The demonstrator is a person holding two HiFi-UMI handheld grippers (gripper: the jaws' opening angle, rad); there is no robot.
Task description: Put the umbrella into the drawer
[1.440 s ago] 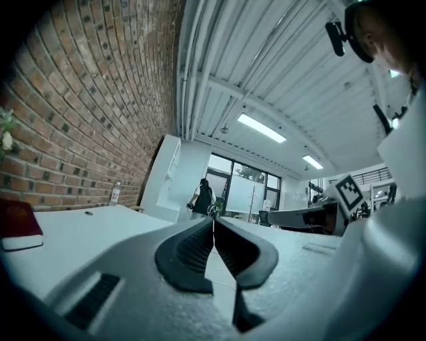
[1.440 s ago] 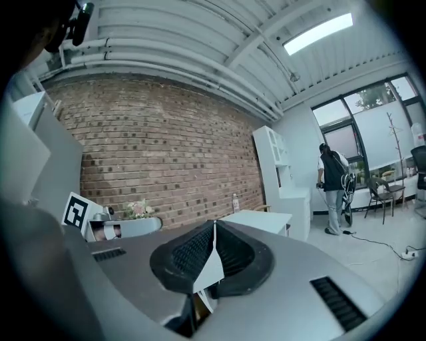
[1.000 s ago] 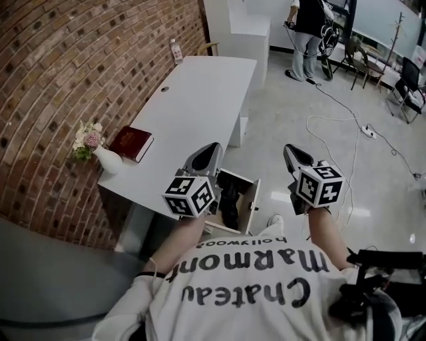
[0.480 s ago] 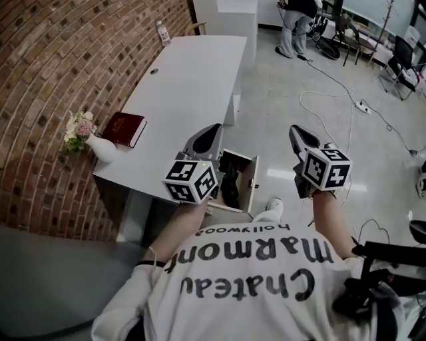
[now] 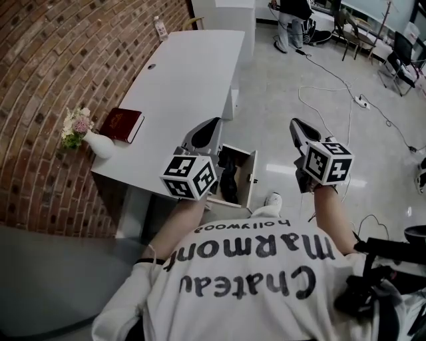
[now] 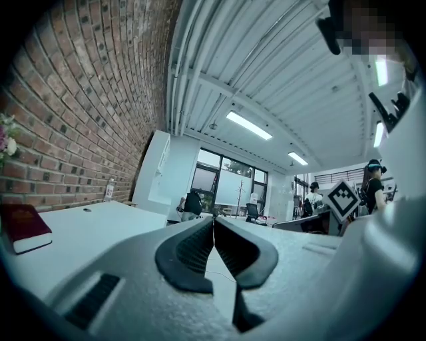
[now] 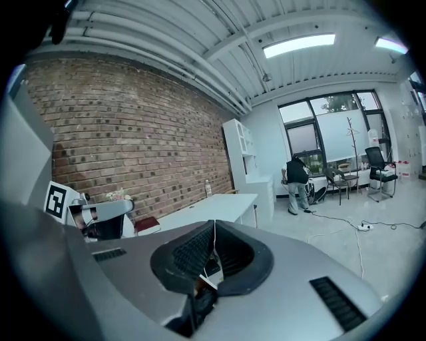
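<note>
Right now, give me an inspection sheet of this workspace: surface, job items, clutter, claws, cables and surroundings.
Surface: white desk, mostly bare.
Job's things: drawer under the desk stands open; a dark bundle, likely the umbrella, lies inside.
Clutter: vase of flowers, red book beside it, bottle at the far end.
Grippers: left claw shut, empty; right claw shut, empty; both raised, touching nothing.
Cables: white cable snakes across the floor to a power strip.
Surroundings: brick wall along the desk; person standing far off; chairs.
</note>
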